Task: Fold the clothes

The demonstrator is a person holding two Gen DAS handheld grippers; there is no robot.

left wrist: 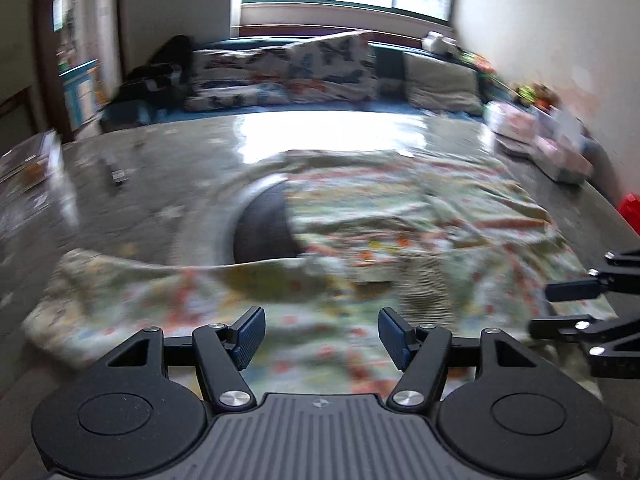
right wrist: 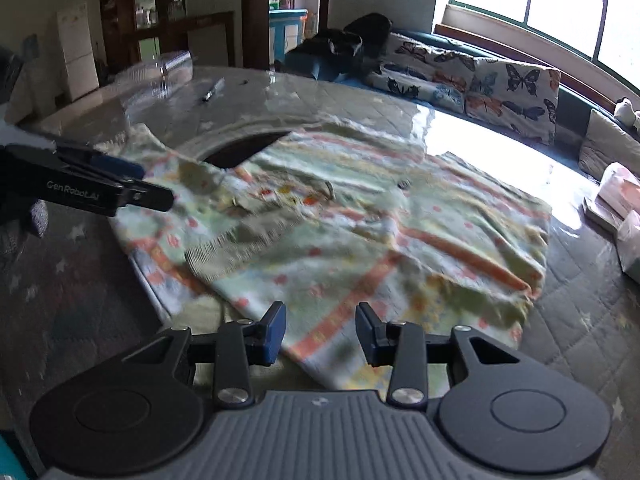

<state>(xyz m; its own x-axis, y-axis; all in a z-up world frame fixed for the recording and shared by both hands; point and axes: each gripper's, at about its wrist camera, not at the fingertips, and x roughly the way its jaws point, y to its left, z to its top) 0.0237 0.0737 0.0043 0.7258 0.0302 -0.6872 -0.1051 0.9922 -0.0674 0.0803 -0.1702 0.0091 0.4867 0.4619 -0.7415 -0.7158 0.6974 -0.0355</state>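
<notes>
Left tool [left wrist: 321, 338] spread wide, nothing in it; right tool [right wrist: 321, 334] spread too, both hovering low-centre over the patterned garment [right wrist: 360, 232]. It sprawls rumpled mid-frame across the tabletop [right wrist: 580, 308], folding barely begun by my read. Upper left, a clear container [right wrist: 160, 76], contents unreadable.

home living room | butterfly cushions [right wrist: 480, 84] on window bench | wooden cabinet [right wrist: 160, 20] | doorway [right wrist: 296, 12]
</notes>
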